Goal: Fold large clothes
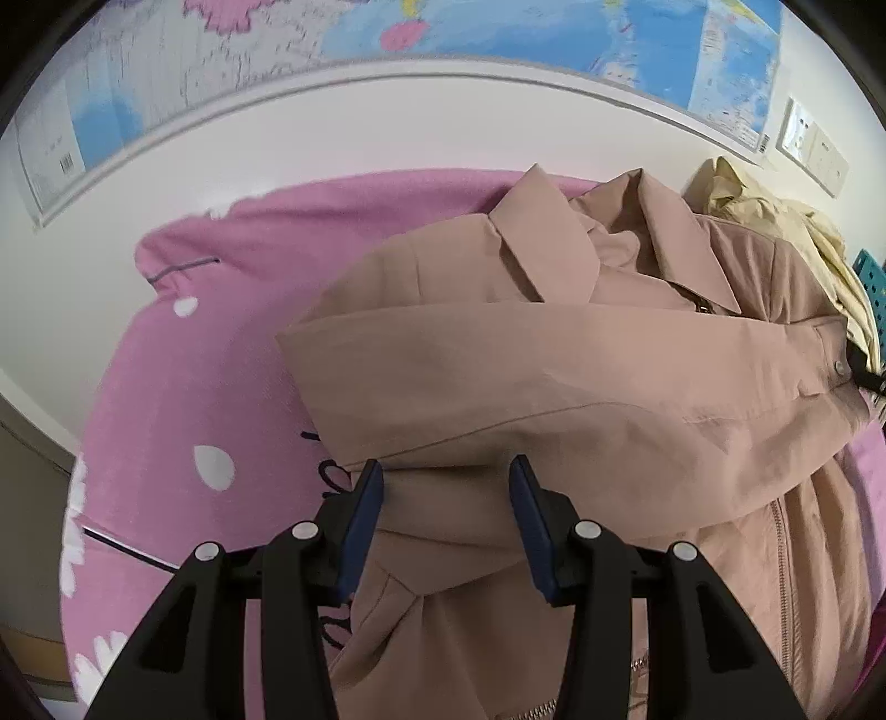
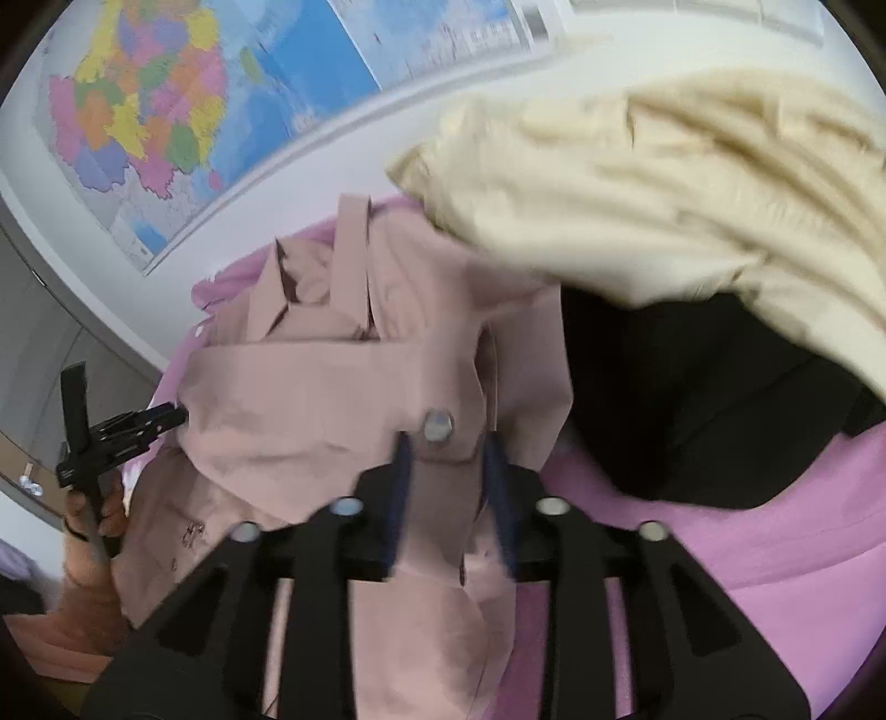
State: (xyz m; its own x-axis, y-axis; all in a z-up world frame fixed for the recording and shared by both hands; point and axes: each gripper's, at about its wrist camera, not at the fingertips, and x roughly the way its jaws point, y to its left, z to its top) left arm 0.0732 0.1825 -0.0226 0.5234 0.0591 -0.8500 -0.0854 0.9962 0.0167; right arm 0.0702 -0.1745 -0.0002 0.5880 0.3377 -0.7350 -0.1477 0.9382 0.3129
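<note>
A dusty-pink zip jacket [image 1: 554, 360] lies collar-away on the pink bed sheet [image 1: 210, 360], one sleeve folded across its chest. My left gripper [image 1: 447, 471] is open at the sleeve's near left fold, with flat fabric running between its blue pads and no pinch wrinkles. In the right wrist view the jacket [image 2: 310, 410] fills the middle, and the left gripper [image 2: 180, 412] touches its left edge. My right gripper [image 2: 447, 443] is open over the sleeve cuff, whose snap button [image 2: 437, 426] sits just beyond the fingertips. The picture there is blurred.
A cream garment [image 2: 637, 183] is heaped at the right over a black one [image 2: 692, 399], right beside the jacket. Wall maps [image 1: 498, 33] hang behind the bed. A teal crate [image 1: 875, 282] shows at the far right. A hand [image 2: 83, 531] holds the left gripper.
</note>
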